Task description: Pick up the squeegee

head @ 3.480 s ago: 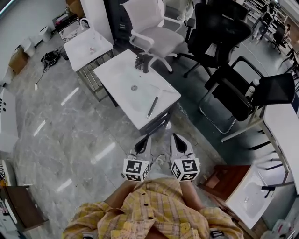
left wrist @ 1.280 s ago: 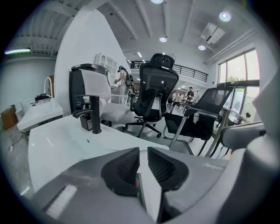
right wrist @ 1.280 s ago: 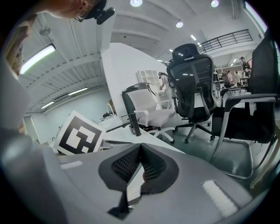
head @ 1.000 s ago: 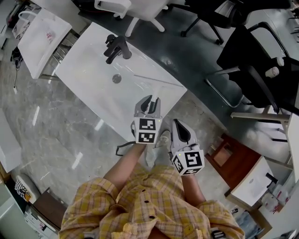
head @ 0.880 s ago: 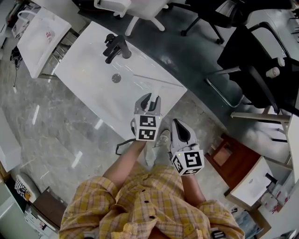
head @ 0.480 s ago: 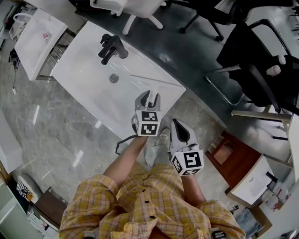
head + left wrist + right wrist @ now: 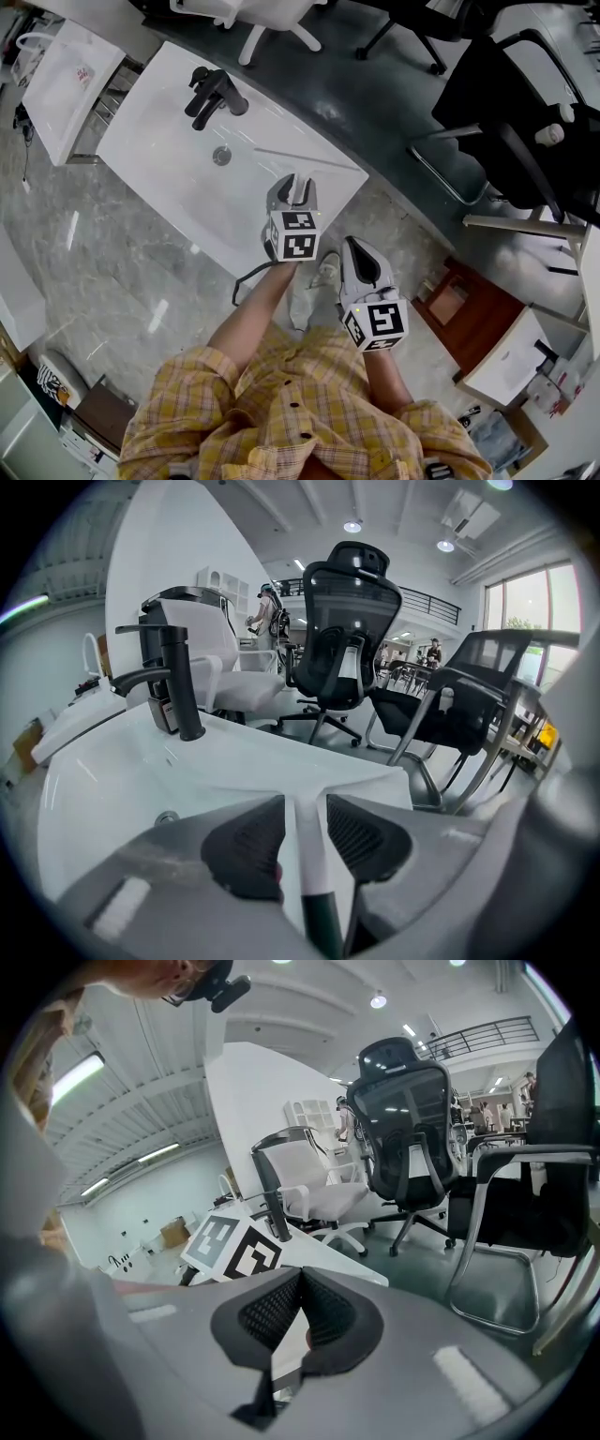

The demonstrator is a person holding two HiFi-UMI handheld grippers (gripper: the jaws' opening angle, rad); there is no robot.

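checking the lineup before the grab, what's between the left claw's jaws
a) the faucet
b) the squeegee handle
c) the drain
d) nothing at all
b: in the left gripper view the handle of the squeegee runs between the pads of the left claw, which has just been opening and isn't pressing on it yet.

Left tongs (image 7: 298, 187) reaching forward, tilted down, jaws just opened astride squeegee handle (image 7: 305, 855), right tongs (image 7: 359, 251) nearer body, closed

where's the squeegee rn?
Head view: the squeegee lies on the right end of the white sink top, its handle between the jaws of the left gripper, which have just been opening and do not grip it.
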